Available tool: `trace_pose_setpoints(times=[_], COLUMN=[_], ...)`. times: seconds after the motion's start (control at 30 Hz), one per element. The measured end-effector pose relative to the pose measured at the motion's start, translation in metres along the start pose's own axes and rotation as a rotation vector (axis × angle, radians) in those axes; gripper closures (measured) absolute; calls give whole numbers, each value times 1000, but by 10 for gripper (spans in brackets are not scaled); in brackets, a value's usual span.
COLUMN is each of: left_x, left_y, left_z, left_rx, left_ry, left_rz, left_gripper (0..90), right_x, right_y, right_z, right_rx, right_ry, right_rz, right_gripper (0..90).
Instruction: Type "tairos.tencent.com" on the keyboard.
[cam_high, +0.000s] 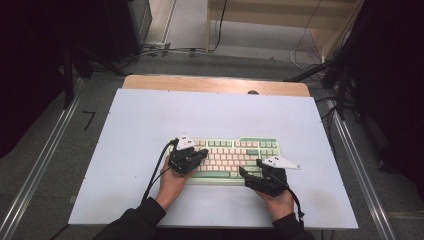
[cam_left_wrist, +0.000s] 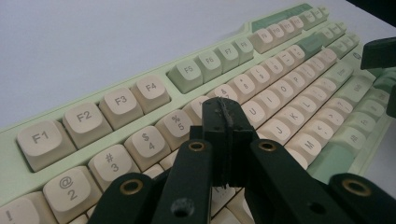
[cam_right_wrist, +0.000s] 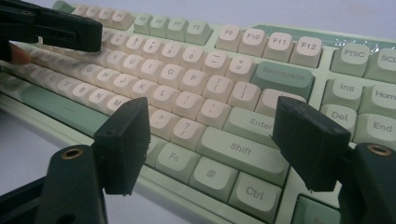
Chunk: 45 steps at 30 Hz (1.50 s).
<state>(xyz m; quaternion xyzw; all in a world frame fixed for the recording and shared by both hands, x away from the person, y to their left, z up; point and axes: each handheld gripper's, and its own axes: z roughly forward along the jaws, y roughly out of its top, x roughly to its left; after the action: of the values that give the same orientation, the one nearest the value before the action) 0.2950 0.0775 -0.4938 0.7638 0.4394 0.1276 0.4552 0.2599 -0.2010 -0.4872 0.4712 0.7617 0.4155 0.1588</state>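
A pale green keyboard (cam_high: 235, 150) with cream keys lies on the white tabletop (cam_high: 150, 115). My left gripper (cam_high: 204, 152) hovers low over its left half. In the left gripper view its jaws are shut with nothing between them (cam_left_wrist: 223, 116), and the tips sit just above the number and upper letter rows of the keyboard (cam_left_wrist: 140, 93). My right gripper (cam_high: 249, 170) is at the keyboard's front right. In the right gripper view it stands open (cam_right_wrist: 217, 140) above the Shift and Fn keys of the keyboard (cam_right_wrist: 280, 77), holding nothing. The left gripper (cam_right_wrist: 56, 28) shows at that view's top left.
The white sheet covers a wooden table whose far edge (cam_high: 215, 82) is bare wood. Metal rails (cam_high: 45, 155) run along both sides on the grey floor, with cables (cam_high: 165, 50) beyond the table. Bare white surface surrounds the keyboard.
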Motion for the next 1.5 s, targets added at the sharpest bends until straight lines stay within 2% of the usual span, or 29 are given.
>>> trace_pose_setpoints(times=[0.83, 1.2, 1.27, 1.4, 1.5], left_x=[-4, -3, -4, -5, -7], left_y=[1, 2, 2, 3, 4], left_z=[2, 5, 4, 0, -4], left_rx=[33, 56, 54, 20, -3], left_ry=[12, 13, 12, -1, 1], left_rz=[23, 13, 12, 16, 20], left_gripper=[900, 900, 900, 900, 832], right_x=[1, 1, 1, 0, -1], right_y=[0, 0, 0, 0, 1], right_z=[-1, 0, 0, -1, 0], right_rx=[0, 1, 1, -1, -2], right_ry=[0, 0, 0, -2, -2], right_rz=[-1, -3, -2, 2, -1], right_gripper=[263, 265, 266, 267, 268])
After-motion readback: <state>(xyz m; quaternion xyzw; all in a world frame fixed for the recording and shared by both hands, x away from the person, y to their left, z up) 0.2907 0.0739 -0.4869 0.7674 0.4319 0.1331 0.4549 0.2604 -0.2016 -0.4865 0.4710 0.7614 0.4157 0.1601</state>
